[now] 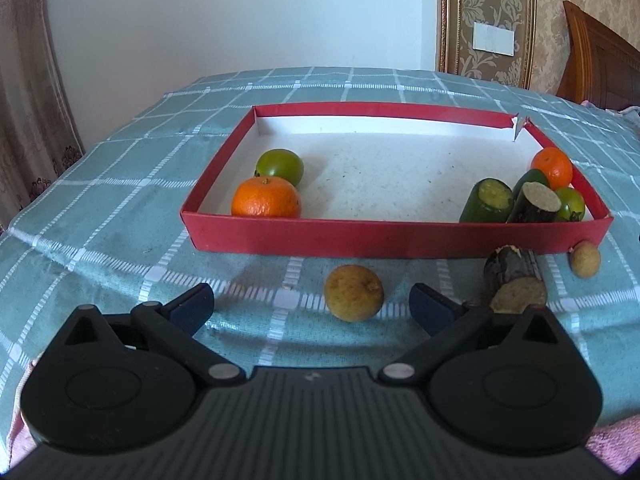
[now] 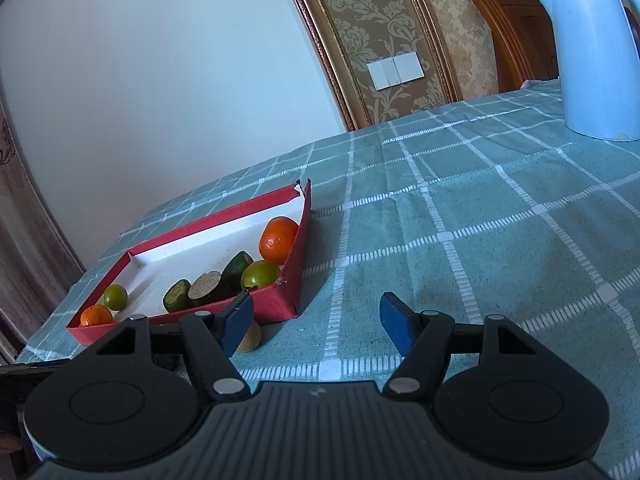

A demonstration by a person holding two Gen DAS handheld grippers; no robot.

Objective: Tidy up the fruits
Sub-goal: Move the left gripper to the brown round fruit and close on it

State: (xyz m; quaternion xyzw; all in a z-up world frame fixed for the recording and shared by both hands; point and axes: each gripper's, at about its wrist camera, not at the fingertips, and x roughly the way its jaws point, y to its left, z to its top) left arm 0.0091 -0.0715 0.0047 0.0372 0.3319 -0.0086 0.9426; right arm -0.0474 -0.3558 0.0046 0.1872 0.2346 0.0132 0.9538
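Our left gripper (image 1: 312, 306) gapes wide and empty at the small round brown fruit (image 1: 353, 293): light, firm, roll-prone, so we squeeze across its middle.

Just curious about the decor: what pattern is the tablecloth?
Teal tablecloth with a white grid check, clearest in the right wrist view.
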